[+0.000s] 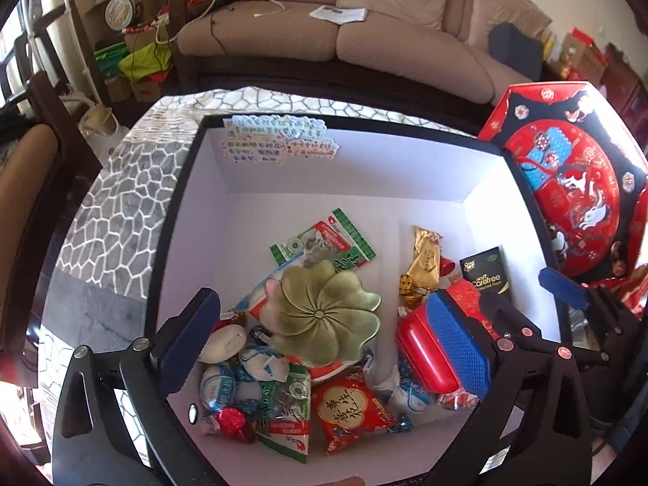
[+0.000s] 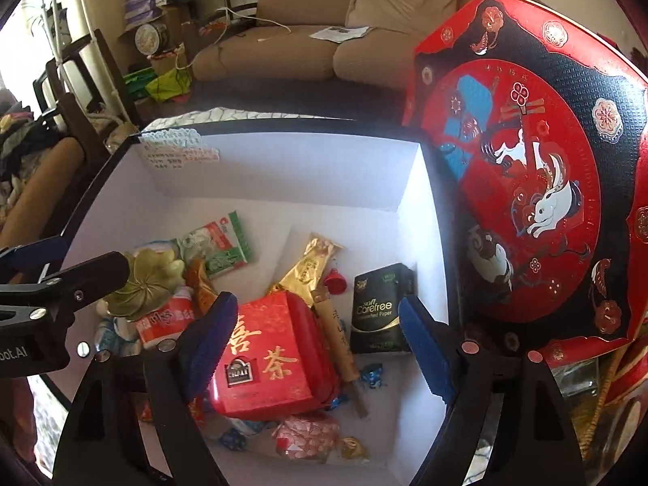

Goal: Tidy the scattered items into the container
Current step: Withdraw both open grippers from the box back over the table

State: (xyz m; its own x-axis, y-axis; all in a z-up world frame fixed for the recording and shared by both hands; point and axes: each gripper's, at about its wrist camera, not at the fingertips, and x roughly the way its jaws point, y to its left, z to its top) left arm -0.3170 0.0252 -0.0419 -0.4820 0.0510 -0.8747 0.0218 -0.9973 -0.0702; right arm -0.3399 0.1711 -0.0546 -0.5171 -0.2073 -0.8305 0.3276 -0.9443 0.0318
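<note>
A black box with white inside walls point(image 1: 348, 170) point(image 2: 283, 174) holds several snack packets, wrapped sweets, a green flower-shaped dish point(image 1: 324, 312) point(image 2: 141, 279), a red tea box point(image 1: 425, 352) point(image 2: 267, 348) and a black tissue pack point(image 1: 486, 271) point(image 2: 376, 308). My left gripper point(image 1: 324, 340) is open and empty above the dish. My right gripper point(image 2: 320, 348) is open and empty above the red tea box; one of its blue fingers point(image 1: 563, 287) shows in the left wrist view.
A red and black decorated lid point(image 1: 567, 186) point(image 2: 526, 186) leans against the box's right side. The box stands on a patterned cloth point(image 1: 117, 210). A beige sofa point(image 1: 344, 28) lies behind, with chairs and clutter at the left.
</note>
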